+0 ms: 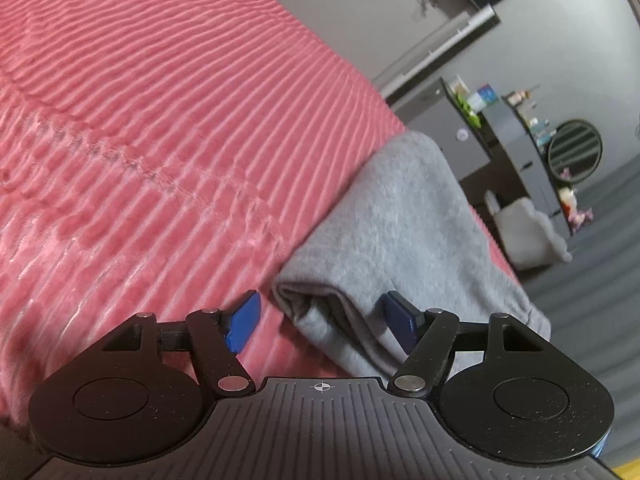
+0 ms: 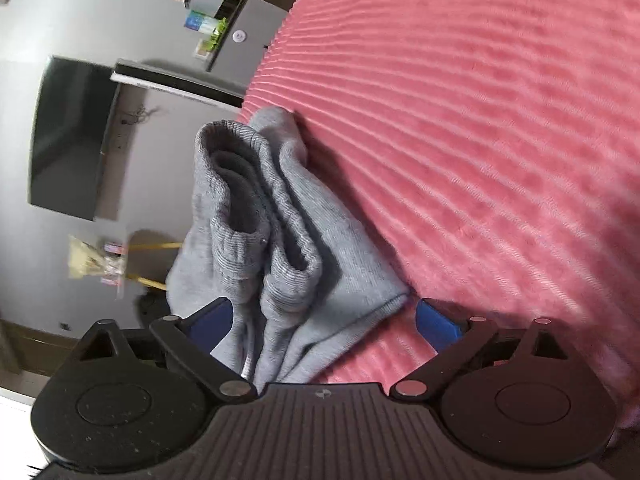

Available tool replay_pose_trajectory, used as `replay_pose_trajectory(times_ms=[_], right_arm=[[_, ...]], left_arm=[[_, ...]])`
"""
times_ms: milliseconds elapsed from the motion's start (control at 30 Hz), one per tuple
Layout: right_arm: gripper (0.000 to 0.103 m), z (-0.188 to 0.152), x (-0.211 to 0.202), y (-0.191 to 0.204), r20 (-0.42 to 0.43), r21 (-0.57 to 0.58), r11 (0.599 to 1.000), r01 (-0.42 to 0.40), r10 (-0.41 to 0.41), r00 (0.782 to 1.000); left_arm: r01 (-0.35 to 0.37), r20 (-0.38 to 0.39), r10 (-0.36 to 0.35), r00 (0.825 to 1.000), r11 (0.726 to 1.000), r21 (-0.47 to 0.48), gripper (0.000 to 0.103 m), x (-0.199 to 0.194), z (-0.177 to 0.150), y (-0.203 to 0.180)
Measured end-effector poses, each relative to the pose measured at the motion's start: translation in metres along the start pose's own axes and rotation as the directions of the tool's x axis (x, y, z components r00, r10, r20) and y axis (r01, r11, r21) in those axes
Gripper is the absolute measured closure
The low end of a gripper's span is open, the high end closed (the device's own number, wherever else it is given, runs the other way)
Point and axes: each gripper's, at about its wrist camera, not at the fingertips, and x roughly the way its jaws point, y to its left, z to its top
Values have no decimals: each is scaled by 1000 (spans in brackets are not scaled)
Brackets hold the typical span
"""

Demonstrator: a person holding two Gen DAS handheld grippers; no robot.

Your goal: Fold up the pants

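Observation:
Grey pants (image 1: 404,232) lie folded in layers near the edge of a bed covered in a pink ribbed blanket (image 1: 160,120). My left gripper (image 1: 322,322) is open, its blue pads either side of the folded end of the pants, the right pad over the cloth. In the right wrist view the pants (image 2: 280,240) show their ribbed cuffs bunched together. My right gripper (image 2: 324,322) is open with the cloth lying between its blue pads, not clamped.
The pink blanket (image 2: 480,140) spreads wide beside the pants. Beyond the bed's edge are a grey floor (image 1: 592,280), a dark shelf unit (image 1: 520,152) with small items, a wall TV (image 2: 68,136) and a broom (image 2: 120,260).

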Motion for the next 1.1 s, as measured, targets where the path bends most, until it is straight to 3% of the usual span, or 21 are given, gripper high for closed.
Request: replay_pose_trajectory(times_ms=[133,200,333,467,500,533,567,667,800,867,967,1100], right_arm=[[4,8,15,-11,-10,132,987,-91,93,996],[4,11,21,-9,-10,142,982,-127,130,991],[4,13,35,15,-24,22,994,-111,111,993],[4,11,49,20,-5,-8,999,-53,53,999],[7,11,50,19,9,-3,999,-51,51,999],[25,10,49,20,23,-10,999,-32,33,999],[33,11,48,23,37,-43,999,-13,15,999],[43,12,39,34,79,-139,990,-37,48,996],[43,15,34,46,126,-271,962,-16,52,991],[40,21,39,38,101,-236,972,15,9,995],[36,26,31,31,73,-166,986,-9,21,997],[33,25,6,23,113,-112,994,-15,28,993]], left_arm=[[16,33,-15,999,999,-36,27,0,3,6],[23,43,-21,999,999,-41,27,-1,3,6],[26,48,-24,999,999,-43,25,1,3,6],[23,50,-21,999,999,-49,25,1,3,7],[25,51,-22,998,998,-50,25,2,3,5],[25,54,-22,998,998,-49,25,2,2,5],[25,60,-23,998,999,-47,25,2,2,5],[32,63,-29,998,999,-44,25,3,2,4],[32,66,-28,997,998,-46,25,5,2,5],[30,56,-27,998,998,-52,25,7,2,6],[28,54,-25,998,998,-52,25,7,3,6],[30,47,-27,999,998,-57,24,9,3,8]])
